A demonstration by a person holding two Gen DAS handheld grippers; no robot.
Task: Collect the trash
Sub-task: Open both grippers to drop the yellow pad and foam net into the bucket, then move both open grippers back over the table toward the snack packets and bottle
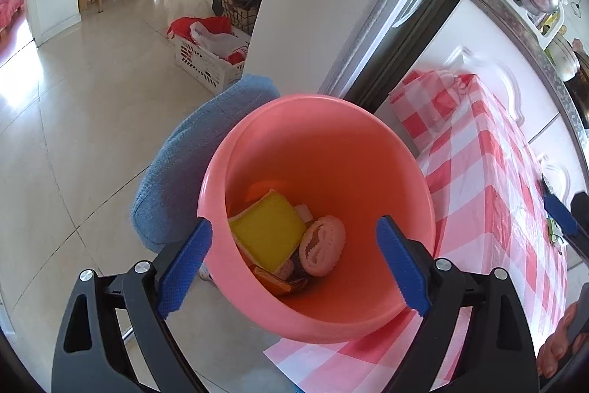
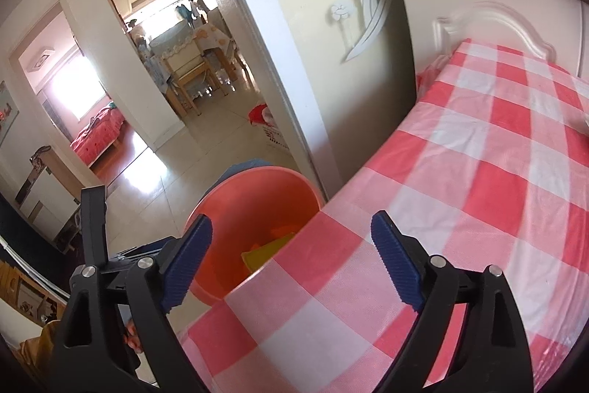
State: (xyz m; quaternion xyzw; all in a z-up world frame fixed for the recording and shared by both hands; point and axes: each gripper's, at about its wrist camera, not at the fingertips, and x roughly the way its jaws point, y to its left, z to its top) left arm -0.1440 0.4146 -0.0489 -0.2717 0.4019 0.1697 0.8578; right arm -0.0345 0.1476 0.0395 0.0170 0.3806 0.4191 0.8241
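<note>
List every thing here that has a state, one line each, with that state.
Pink bin: upright, lidless, partly filled.
Yellow sponge: lying inside the bin.
Pink knitted roll: inside the bin, beside the sponge.
Left gripper: fingers open, holding nothing, above the bin.
Right gripper: fingers open, holding nothing.
Checked tablecloth: spread, hanging over the table edge.

left claw (image 1: 292, 242): jaws wide apart, empty, angled downward | right claw (image 2: 291, 240): jaws wide apart, empty
</note>
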